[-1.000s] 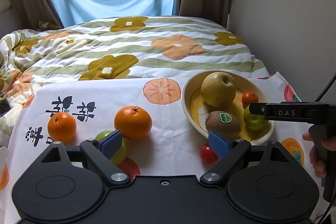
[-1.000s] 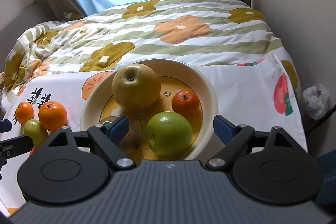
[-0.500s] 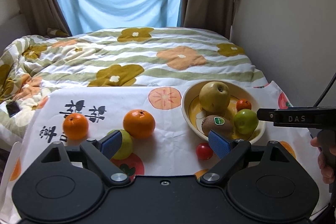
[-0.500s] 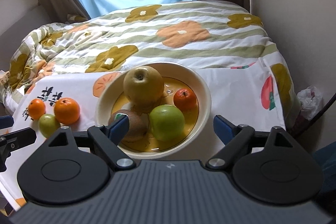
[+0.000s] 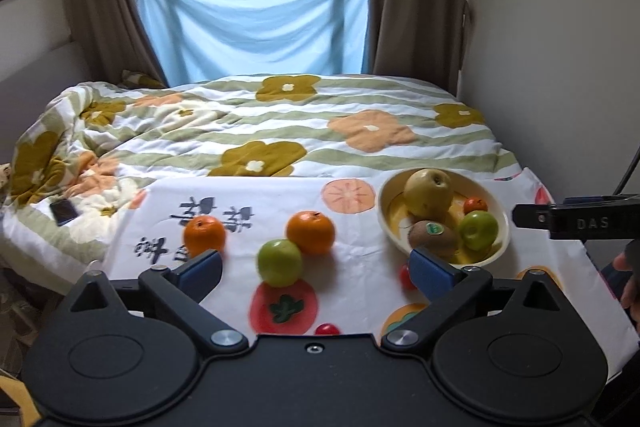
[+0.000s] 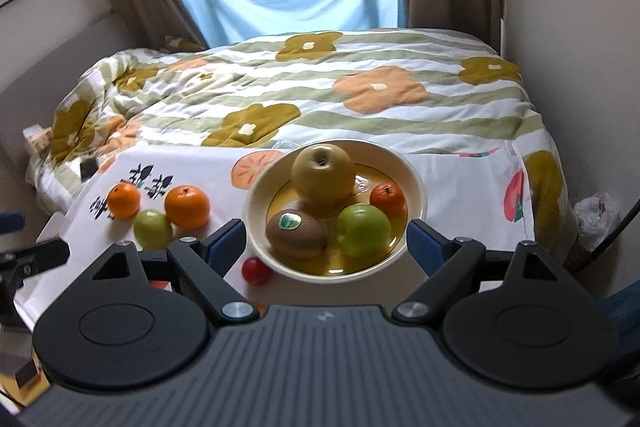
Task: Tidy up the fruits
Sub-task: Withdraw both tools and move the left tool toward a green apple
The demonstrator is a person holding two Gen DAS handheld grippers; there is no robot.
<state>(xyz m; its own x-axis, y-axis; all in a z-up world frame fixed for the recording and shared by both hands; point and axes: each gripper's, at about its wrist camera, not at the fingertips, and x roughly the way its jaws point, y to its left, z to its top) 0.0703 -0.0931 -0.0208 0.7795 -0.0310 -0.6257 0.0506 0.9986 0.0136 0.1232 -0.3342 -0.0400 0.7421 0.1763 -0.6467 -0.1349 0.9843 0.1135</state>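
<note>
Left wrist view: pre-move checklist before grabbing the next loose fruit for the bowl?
1. Left gripper empty: ok, jaws opening, nothing between the fingers.
2. Right gripper empty: ok, open, nothing between the fingers.
3. Loose fruit located: ok, green apple, two oranges and a small red tomato on the cloth.
4. Green apple free to grasp: not ok, it sits against the nearer orange.
5. Space in the bowl: cannot tell; pear, kiwi, a green apple and a small orange already fill much of it.
</note>
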